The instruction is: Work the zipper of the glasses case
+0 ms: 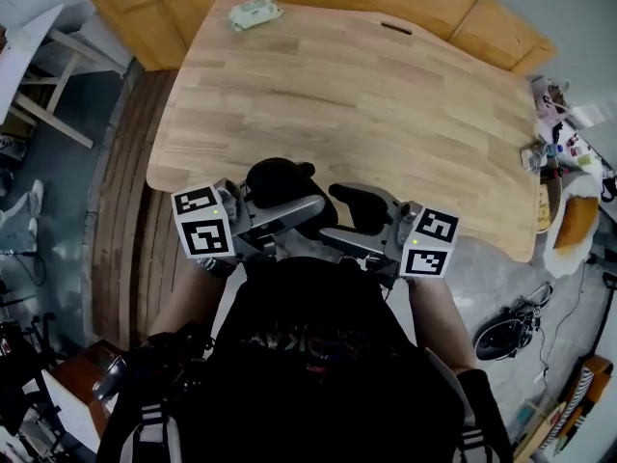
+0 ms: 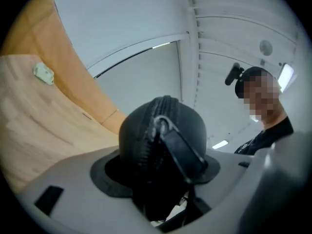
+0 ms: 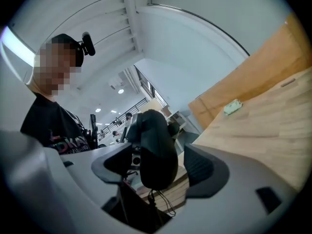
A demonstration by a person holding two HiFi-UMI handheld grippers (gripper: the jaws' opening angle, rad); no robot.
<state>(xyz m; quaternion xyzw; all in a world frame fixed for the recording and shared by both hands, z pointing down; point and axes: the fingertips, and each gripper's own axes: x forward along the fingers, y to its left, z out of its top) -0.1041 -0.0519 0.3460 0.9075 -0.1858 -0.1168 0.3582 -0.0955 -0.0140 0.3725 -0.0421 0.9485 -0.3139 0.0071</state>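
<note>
The black glasses case (image 1: 280, 177) hangs in the air just off the near edge of the wooden table (image 1: 366, 95). My left gripper (image 1: 281, 201) is shut on it. In the left gripper view the case (image 2: 141, 130) fills the gap between the jaws, with its zipper line running up the middle and the pull tab (image 2: 181, 147) lying slantwise across it. My right gripper (image 1: 355, 210) stands open beside it, to the right. In the right gripper view the case (image 3: 156, 150) stands upright between the pads (image 3: 205, 167), with a gap on each side.
A small white-and-green packet (image 1: 254, 12) lies at the table's far edge. Small clutter (image 1: 549, 143) sits at the table's right edge. A dark helmet-like thing (image 1: 501, 336) and cables lie on the floor at the right. My torso is just below the grippers.
</note>
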